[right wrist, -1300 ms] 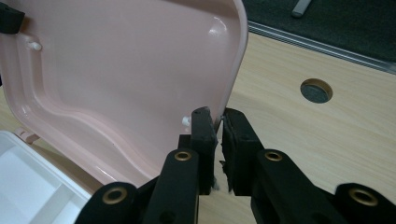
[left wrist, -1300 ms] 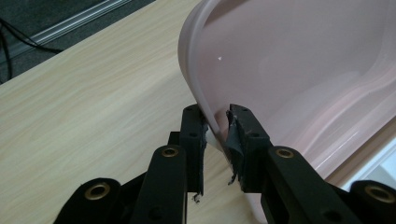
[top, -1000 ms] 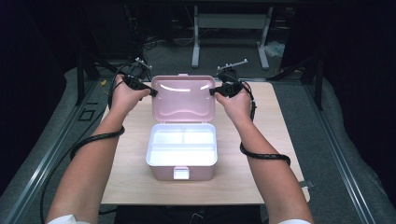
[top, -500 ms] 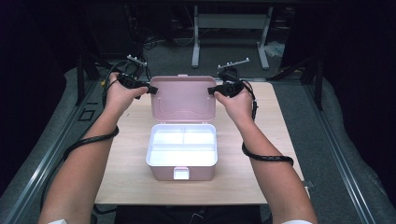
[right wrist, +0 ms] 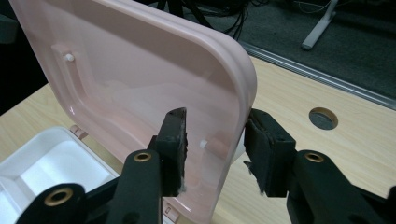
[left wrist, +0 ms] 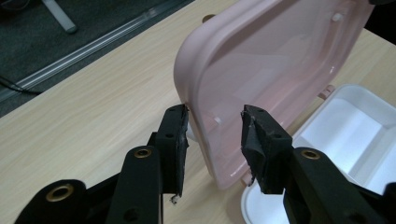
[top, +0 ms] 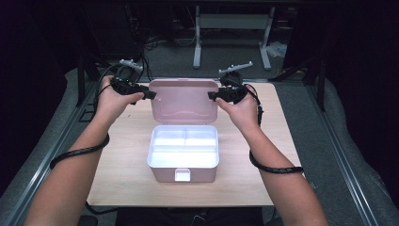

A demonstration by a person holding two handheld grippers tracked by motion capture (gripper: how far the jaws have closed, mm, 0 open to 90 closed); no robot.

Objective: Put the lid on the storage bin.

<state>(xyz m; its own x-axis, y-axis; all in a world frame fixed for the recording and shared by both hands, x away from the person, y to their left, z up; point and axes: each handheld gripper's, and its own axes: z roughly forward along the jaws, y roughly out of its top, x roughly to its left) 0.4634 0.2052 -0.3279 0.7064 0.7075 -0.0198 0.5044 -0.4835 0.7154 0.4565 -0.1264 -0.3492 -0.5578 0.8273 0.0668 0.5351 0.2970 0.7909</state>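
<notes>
We see the upright lid (top: 183,100) between both grippers, left (top: 149,94) at nine o'clock, right (top: 211,96) at three, fingers (left wrist: 173,135) just opening, seemingly clear.

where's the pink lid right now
In the high view the pink lid stands open at the table's far middle, behind the white tray.

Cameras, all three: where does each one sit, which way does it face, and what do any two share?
High view: above the person's side, facing forward and down on the table; both forearms, left gripper, right gripper.
Left gripper view: rides that gripper, facing the pink lid edge between open fingers.
Right gripper view: rides that gripper, facing the lid's other edge.
Shared: lid and white tray.
</notes>
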